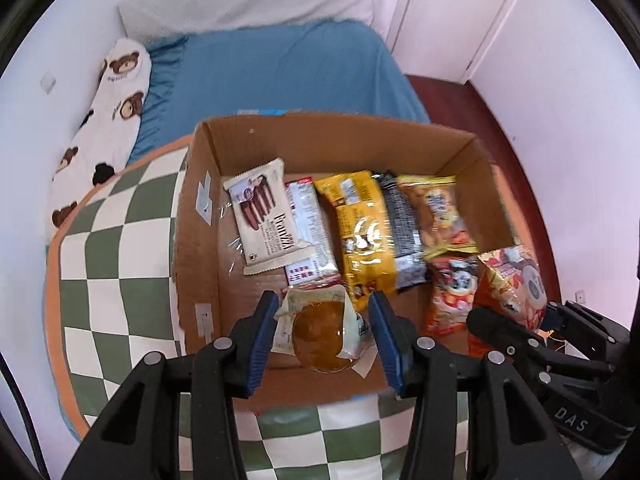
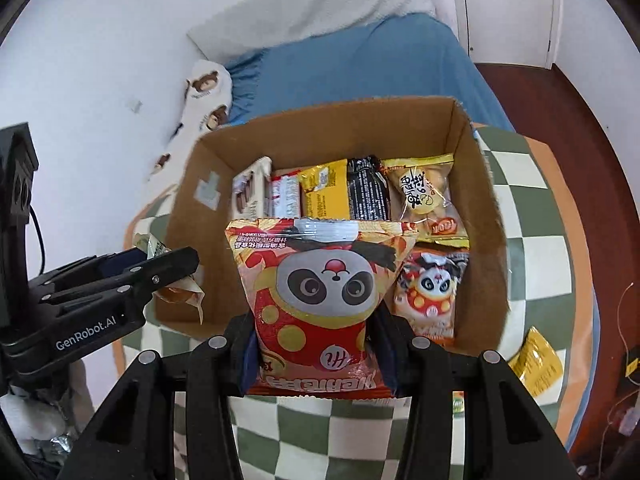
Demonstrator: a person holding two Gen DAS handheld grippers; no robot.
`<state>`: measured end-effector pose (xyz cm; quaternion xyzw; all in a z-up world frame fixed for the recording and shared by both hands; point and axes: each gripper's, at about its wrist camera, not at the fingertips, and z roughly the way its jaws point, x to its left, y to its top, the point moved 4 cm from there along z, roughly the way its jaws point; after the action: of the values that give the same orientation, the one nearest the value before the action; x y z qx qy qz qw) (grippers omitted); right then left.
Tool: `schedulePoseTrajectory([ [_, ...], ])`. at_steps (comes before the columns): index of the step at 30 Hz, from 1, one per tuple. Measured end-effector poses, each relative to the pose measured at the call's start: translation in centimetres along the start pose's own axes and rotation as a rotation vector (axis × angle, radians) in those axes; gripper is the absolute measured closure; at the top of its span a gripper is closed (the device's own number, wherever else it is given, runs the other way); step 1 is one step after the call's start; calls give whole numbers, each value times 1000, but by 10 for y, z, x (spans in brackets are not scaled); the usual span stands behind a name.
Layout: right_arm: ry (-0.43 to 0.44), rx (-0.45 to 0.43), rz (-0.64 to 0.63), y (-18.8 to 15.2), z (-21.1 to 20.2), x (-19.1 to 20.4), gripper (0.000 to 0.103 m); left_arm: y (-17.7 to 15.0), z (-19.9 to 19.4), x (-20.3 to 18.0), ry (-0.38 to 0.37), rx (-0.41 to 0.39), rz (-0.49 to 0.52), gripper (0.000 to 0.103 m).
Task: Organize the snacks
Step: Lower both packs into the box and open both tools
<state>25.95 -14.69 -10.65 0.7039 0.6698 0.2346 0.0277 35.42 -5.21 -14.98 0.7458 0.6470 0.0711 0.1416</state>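
Note:
A cardboard box sits on a green-and-white checked mat and holds a row of snack packs. My left gripper is shut on a clear-wrapped round brown pastry over the box's near left corner; it also shows in the right wrist view. My right gripper is shut on a red panda snack bag, held upright over the box's near edge; the bag also shows in the left wrist view. A second, smaller panda bag lies in the box's near right corner.
A yellow packet lies on the checked mat right of the box. A blue bed with a bear-print pillow lies behind. A door and dark red floor are at the right.

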Motion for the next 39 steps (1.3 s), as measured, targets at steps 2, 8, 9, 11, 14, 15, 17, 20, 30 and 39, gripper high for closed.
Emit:
schedulePoseTrajectory([
  [2,-11,23,0,5,18,-1,53,3,22,9,29,36,-6,59],
  [8,-39,85,-9,8,58,-6,53,-5,64,28,41,139,-52,58],
  [9,-35,105,-6,7,65,-7,52,-7,66,31,54,151,-61,57],
  [11,-24,164,10,4,82,-12,34,-13,73,36,66,165,-87,59],
  [14,-45,187,5,1,92,-18,7,-16,77,37,65,168,-83,50],
  [15,-60,190,1,0,94,-21,7,-17,77,36,71,166,-78,39],
  [17,-71,190,5,0,95,-25,7,-18,77,34,69,165,-72,19],
  [20,-112,178,-13,-1,90,-28,5,-19,70,32,70,137,-70,16],
  [30,-169,39,-27,-22,44,-40,3,-41,30,19,81,1,-65,4],
  [39,-236,-125,-80,-40,-24,-33,3,-63,-23,5,83,-143,-54,4],
])
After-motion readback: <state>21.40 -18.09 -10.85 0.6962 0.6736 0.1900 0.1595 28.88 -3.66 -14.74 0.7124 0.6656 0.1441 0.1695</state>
